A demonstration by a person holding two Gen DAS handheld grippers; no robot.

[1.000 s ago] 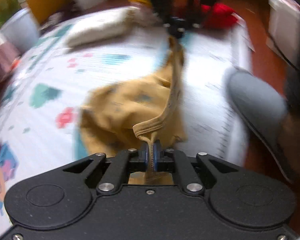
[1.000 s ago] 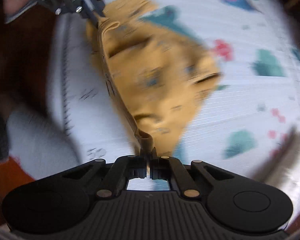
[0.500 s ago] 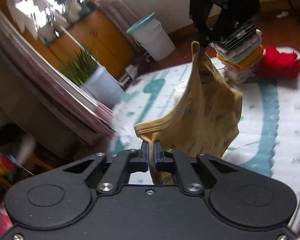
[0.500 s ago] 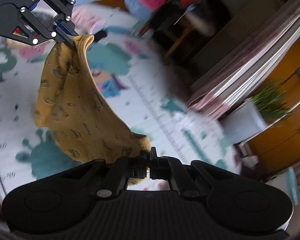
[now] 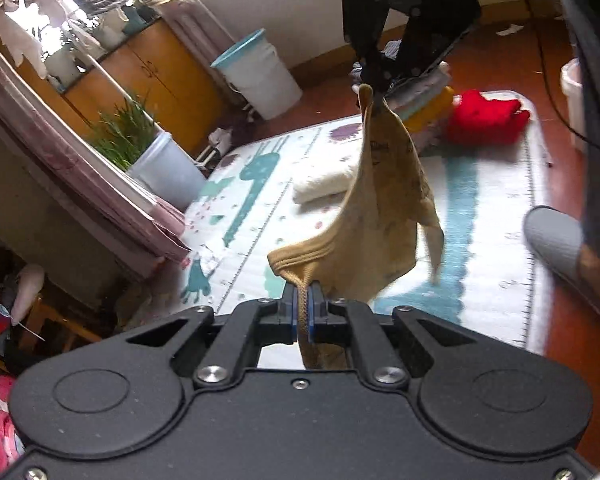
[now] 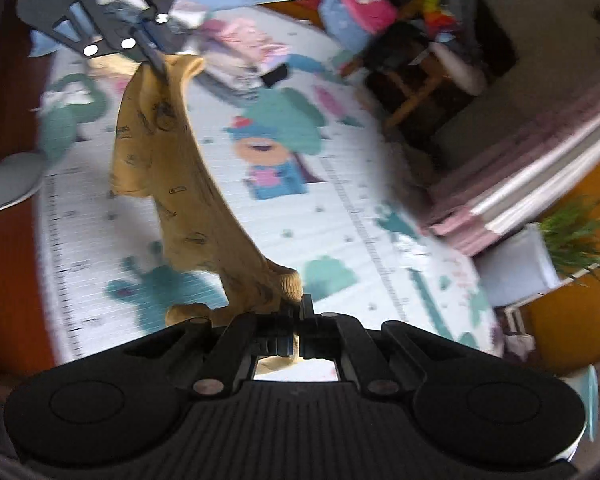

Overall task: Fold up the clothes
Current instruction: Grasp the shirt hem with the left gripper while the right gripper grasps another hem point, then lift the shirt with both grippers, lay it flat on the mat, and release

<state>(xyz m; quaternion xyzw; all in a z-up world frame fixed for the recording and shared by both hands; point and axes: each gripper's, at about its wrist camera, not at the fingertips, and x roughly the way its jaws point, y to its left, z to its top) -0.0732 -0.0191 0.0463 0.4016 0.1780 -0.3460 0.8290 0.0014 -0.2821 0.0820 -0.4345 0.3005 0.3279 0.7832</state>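
Two grippers pinched the mustard garment (image 5: 383,216) by opposite ends of its ribbed edge; the left gripper (image 5: 303,312) and right gripper (image 6: 296,320) were each pressed together on cloth, holding it clear above the play mat (image 5: 499,184); the body hung bunched and twisted; to fold it well, the hands would need to draw apart evenly, level the edge, then lower it flat onto bare mat

No legible text or numbers
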